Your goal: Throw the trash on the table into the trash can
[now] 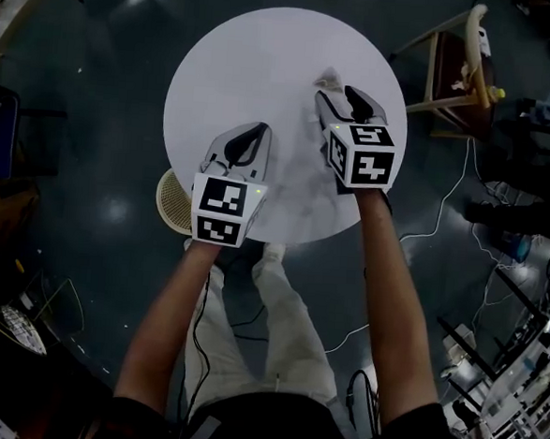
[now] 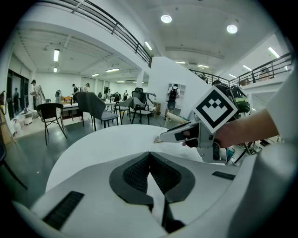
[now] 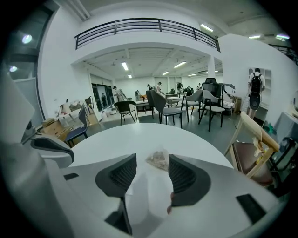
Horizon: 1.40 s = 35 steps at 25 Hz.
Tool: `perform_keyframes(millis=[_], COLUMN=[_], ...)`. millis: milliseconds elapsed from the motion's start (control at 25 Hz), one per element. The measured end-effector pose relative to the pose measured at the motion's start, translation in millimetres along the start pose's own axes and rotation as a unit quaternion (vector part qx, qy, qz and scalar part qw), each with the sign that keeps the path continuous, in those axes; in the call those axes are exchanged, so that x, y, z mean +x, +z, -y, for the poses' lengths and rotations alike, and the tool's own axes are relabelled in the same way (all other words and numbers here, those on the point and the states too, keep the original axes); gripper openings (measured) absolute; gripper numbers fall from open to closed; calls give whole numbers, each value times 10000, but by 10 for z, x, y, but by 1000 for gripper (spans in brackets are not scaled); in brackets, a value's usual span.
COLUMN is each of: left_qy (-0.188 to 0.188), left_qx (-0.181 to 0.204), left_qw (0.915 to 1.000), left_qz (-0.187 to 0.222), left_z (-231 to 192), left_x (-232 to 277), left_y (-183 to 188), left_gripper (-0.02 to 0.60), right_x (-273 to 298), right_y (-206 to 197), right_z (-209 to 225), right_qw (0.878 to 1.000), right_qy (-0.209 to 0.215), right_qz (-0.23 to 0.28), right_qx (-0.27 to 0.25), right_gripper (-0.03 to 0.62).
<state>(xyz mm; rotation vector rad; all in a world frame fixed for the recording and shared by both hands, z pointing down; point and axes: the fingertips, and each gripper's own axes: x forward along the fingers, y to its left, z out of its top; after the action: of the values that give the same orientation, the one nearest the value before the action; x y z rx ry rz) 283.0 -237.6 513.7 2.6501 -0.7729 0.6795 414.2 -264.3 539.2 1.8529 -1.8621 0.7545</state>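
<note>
A crumpled clear wrapper (image 1: 327, 79) lies on the round white table (image 1: 248, 62), at its right side. My right gripper (image 1: 331, 94) is just short of it, jaws open; in the right gripper view the wrapper (image 3: 159, 161) sits at the fingertips of the right gripper (image 3: 152, 163), and the pads do not touch it. My left gripper (image 1: 255, 133) hovers over the table's near left part, shut and empty. In the left gripper view the closed left gripper (image 2: 150, 157) points across the table, with the right gripper (image 2: 186, 134) ahead to the right. A woven trash can (image 1: 170, 200) stands on the floor under the table's near left edge.
A wooden chair (image 1: 460, 63) with things on its seat stands to the table's right. Cables (image 1: 445, 207) run over the dark floor. Chairs and desks (image 2: 95, 109) fill the room beyond, with people standing far off.
</note>
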Motion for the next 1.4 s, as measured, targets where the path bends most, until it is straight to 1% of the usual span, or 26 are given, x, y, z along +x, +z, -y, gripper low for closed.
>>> perform_keyframes(millis=[240,360,400,520,560,720,960,1400], left_qy=[25,29,31,55,61,62,59,116], left_qx=[23,-32,-36,-9,-22,-130,-172,-198], left_qw=[10000,10000,10000,10000,10000,9999,9998,9997], left_qz=[-51,-42,-43,-51,-51,-48,-73,-46], left_z=[-66,-65,-60,-57,-53,-37,-9,-134], left_x=[66,98,111,117,114,120,-2,-526], left_y=[-74,-70,-65,-59,-56,-32,-75,-129], left_gripper=[15,15,15,15,15,15,15,15], right_x=[234,273,270,239,228,191,34,-404], right_y=[-28,-69,-69,-54,-53,-69,-142,-126], right_z=[24,49,71,117,119,113,2,-646], right_qw=[9994,9988,9987,9978,9976,9976,9983,9996], right_qy=[-118,-165,-212,-422,-455,-488,-457,-197], right_qz=[-252,-339,-338,-289,-277,-280,-260,-63], right_qx=[-219,-299,-322,-419,-432,-415,-255,-172], right_gripper=[209,203,182,76,60,34,23,23])
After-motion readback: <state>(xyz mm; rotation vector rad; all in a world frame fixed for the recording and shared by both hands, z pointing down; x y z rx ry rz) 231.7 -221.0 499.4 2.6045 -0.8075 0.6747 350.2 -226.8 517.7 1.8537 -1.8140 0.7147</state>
